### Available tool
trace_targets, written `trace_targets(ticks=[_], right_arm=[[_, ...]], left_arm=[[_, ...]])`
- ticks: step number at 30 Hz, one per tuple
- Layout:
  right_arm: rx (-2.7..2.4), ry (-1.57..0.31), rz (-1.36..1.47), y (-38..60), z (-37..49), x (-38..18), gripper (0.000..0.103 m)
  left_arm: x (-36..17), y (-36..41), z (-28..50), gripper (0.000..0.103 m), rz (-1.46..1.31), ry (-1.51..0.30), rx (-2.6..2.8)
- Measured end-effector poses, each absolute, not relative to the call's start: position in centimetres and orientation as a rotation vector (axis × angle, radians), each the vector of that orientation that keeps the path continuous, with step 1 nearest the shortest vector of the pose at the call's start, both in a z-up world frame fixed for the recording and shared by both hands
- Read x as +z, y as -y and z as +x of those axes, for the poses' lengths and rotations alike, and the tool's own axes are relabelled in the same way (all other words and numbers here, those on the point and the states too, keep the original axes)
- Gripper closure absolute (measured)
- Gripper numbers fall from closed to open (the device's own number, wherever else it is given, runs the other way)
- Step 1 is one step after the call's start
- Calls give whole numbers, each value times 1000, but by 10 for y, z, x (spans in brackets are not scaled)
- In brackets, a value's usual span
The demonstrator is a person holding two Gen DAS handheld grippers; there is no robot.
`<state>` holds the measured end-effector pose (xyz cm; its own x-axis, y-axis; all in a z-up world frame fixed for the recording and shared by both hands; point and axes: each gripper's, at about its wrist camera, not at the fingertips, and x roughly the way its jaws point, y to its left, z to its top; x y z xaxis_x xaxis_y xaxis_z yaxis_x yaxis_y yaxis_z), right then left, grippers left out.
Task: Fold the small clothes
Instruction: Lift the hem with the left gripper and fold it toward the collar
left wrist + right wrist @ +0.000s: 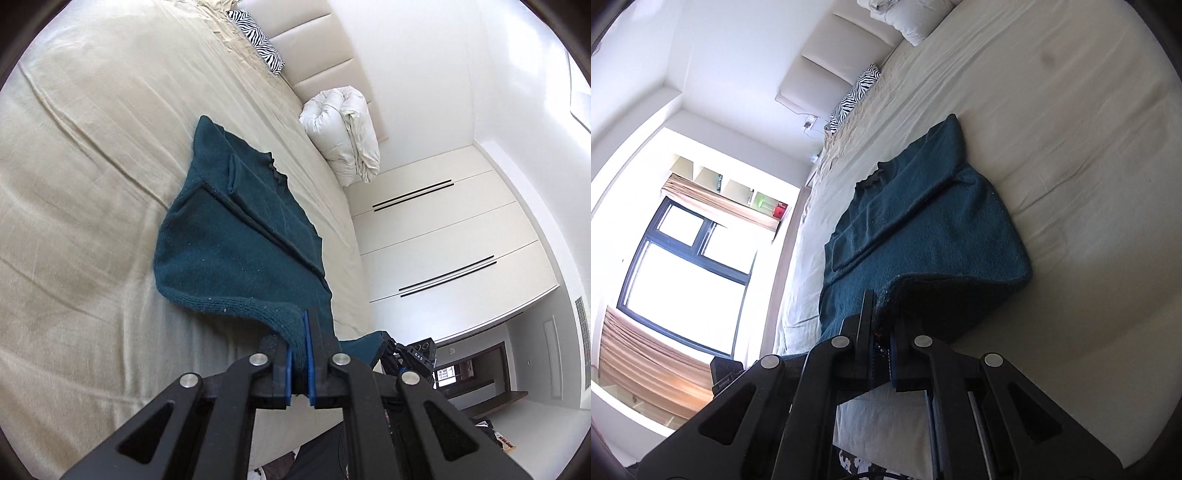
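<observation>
Sweater [236, 236] on bed [74, 166], pillow [343, 129] behind.

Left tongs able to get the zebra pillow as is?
Probably not: the left tongs are shut on the teal sweater hem, and the zebra pillow lies far up the bed.

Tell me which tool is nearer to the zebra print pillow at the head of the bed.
Neither, as far as I can tell. Left tool and right tool both clamp the teal sweater's near hem, with the zebra pillow far beyond it.

Teal knit sweater [229, 236], hem lifted
</observation>
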<state>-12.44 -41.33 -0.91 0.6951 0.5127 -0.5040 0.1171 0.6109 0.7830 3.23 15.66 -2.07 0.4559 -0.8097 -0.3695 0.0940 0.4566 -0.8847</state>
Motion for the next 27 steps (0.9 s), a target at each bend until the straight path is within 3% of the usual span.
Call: trace_targets(ticks=[17, 27], right_arm=[[123, -725, 856, 432, 48, 4, 98], [35, -779, 834, 443, 152, -43, 98]], left_arm=[[-20, -164, 186, 96, -1052, -881, -607], [-58, -165, 274, 96, -1072, -931, -517]])
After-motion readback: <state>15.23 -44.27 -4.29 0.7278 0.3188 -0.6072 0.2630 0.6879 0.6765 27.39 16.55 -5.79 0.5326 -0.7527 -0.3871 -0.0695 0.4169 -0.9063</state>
